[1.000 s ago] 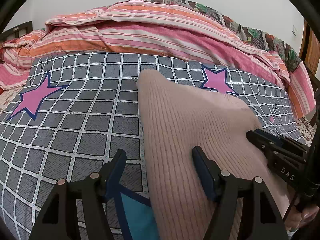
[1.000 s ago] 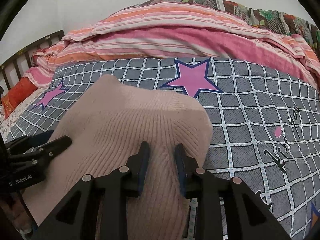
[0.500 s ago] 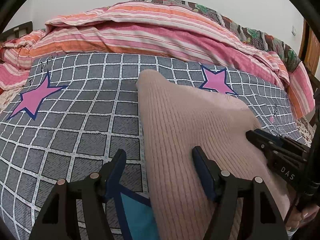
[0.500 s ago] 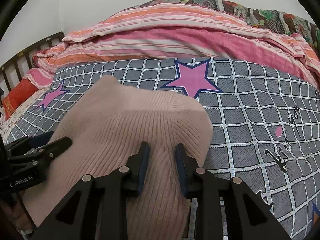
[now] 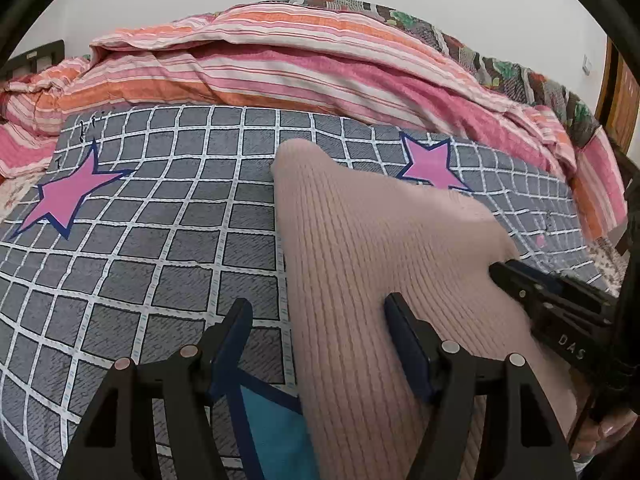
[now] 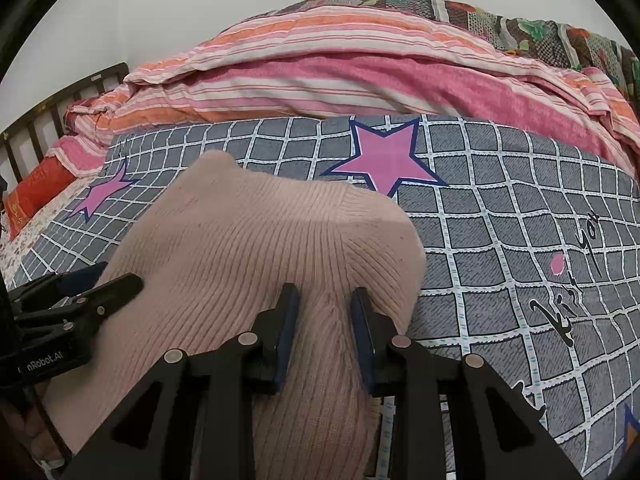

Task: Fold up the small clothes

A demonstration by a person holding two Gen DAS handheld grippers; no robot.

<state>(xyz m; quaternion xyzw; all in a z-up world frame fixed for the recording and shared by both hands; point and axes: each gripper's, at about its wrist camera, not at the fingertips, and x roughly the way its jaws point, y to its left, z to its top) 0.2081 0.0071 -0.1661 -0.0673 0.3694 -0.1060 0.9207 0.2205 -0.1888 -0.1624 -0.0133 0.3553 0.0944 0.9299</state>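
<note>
Bed sheet (image 5: 160, 240) — pink sweater (image 6: 260, 248) between right fingers (image 6: 286, 320).

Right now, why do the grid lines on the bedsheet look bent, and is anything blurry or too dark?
Left wrist view: the fisheye lens bows the sheet grid and leaves black corners; the sweater looks slightly soft near its right edge. Right wrist view: same curving; the light is even and soft, no glare, with only a faint shadow band across the sweater.
</note>
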